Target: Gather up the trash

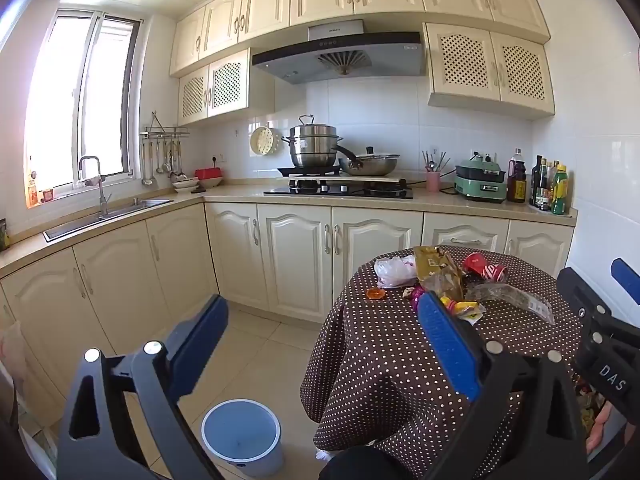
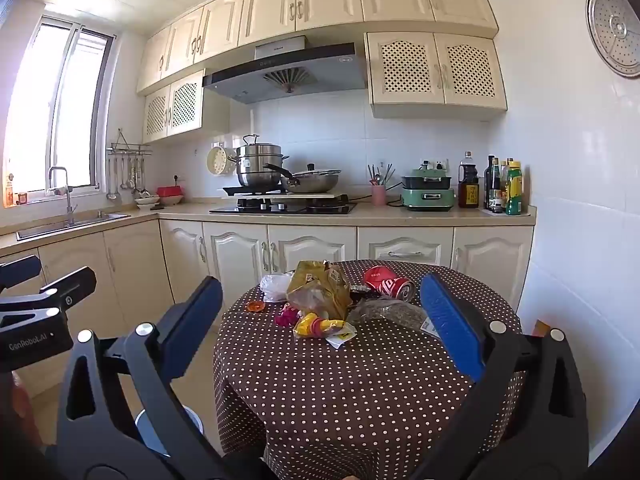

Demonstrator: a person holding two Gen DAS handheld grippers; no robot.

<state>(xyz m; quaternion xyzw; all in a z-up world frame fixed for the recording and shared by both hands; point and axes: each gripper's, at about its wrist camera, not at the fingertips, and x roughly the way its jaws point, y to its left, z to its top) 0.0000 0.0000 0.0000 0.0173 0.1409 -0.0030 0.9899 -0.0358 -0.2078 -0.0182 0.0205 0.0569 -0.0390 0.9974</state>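
Your left tongs [image 1: 322,328] stand wide apart with nothing between them, held off the near left edge of the round table [image 1: 400,360], which wears a brown cloth with white dots. Your right tongs [image 2: 322,312] are just as wide apart and empty, held over the table's near edge.

The trash sits in one loose pile toward the far side of the table. Count it with me:
- one red drink can [image 2: 387,283] lying on its side, at the right of the pile
- one gold foil bag [image 2: 320,292], crumpled, in the middle
- one white plastic bag [image 2: 274,286], at the left of the pile
- one clear bag of dark bits [image 2: 390,312], lying flat in front of the can
- one yellow and red wrapper [image 2: 316,326], nearest you
- one pink wrapper [image 2: 286,316], just left of the yellow one
- one small orange piece [image 2: 255,306], apart at the left edge of the pile

That makes seven pieces you can pick out; smaller scraps under the pile cannot be told apart.

One bin [image 1: 242,436], pale blue with a white rim, stands on the floor just left of the table, below your left tongs.
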